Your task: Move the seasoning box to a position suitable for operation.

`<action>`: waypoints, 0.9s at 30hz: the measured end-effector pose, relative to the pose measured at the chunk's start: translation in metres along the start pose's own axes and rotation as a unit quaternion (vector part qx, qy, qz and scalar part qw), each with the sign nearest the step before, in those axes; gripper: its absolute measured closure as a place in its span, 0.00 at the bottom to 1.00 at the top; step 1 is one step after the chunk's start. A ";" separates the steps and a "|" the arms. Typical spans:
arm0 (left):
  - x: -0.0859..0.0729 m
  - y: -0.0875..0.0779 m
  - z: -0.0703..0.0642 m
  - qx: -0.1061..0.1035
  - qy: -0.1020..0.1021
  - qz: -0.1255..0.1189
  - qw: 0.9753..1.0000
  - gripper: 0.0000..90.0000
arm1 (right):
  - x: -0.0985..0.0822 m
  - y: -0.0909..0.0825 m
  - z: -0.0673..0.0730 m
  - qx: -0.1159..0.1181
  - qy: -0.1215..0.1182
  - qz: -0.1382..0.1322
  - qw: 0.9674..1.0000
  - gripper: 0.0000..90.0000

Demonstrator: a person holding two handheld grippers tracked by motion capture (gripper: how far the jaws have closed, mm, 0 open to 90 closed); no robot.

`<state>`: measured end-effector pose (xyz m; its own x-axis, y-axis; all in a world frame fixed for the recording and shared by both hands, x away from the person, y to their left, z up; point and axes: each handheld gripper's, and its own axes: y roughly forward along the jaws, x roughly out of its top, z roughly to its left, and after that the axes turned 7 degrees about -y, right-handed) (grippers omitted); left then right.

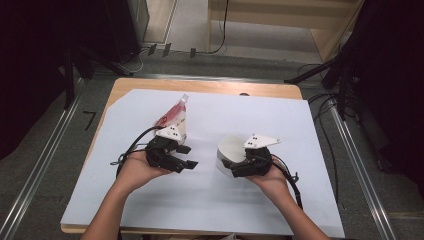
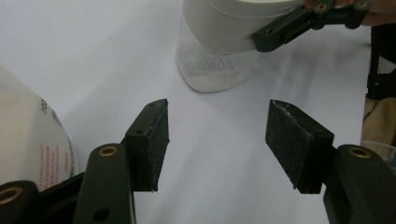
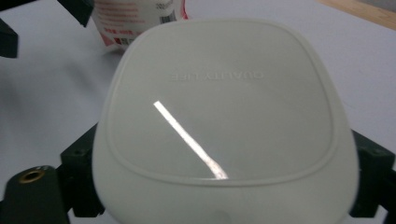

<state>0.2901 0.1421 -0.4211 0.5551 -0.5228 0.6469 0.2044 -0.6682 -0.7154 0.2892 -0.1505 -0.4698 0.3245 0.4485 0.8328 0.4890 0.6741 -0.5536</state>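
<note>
Both right fingers (image 3: 77,161) flank the white lidded container (image 3: 224,116), left gripper (image 2: 219,140) apart.

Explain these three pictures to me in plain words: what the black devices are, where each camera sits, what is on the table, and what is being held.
No robot arm here: a person holds a hand-operated tool with two jaws in each hand. The wide picture looks down from above the table. It shows the left gripper and the right gripper over a white sheet that covers the wooden table. The other two pictures come from small cameras riding on each tool, looking along its jaws. On the sheet stand a red-and-white pouch and a clear jar with a white lid. The right gripper's jaws sit on either side of that lid, gripping it. The left gripper's jaws stand open with nothing between them, pointed towards the jar.
</note>
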 end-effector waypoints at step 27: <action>0.036 0.027 0.005 -0.026 0.018 0.007 0.999 0.44 | -0.020 -0.070 -0.008 0.023 0.034 0.023 0.999 0.42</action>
<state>0.3201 0.1081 -0.4179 0.5285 -0.5502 0.6464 0.1545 -0.6864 -0.7106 0.2549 -0.2117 -0.4474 0.3999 0.4396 0.8043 0.4351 0.6813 -0.5887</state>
